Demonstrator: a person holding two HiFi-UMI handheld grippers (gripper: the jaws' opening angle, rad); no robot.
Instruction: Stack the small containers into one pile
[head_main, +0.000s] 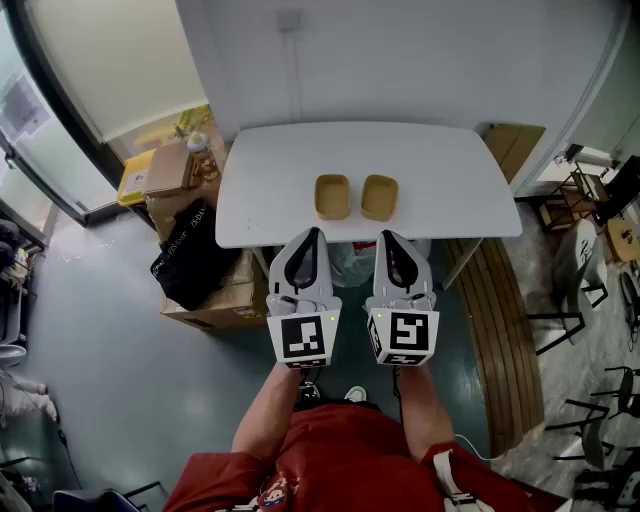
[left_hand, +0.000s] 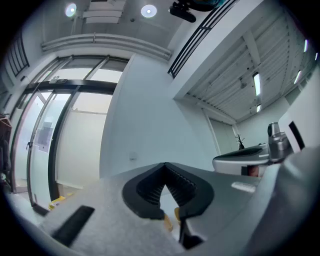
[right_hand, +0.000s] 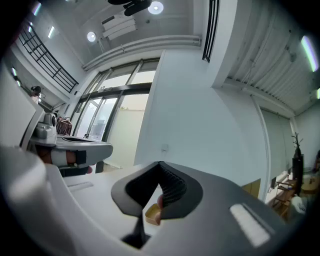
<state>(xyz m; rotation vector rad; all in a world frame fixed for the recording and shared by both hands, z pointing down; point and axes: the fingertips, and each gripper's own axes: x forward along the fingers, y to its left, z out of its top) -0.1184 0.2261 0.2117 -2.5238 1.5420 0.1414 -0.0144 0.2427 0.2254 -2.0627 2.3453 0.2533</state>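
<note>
Right now, on the white table (head_main: 440, 170), the left container (head_main: 332, 196) and right container (head_main: 379, 197) sit side by side straight ahead of the left gripper (head_main: 311, 234) and right gripper (head_main: 388, 238) respectively, both pinched closed on nothing.

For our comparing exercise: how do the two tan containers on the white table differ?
The left container lies ahead of the left gripper, the right container ahead of the right gripper. The left container looks squarer, the right container rounder. Both are tan and open-topped.
</note>
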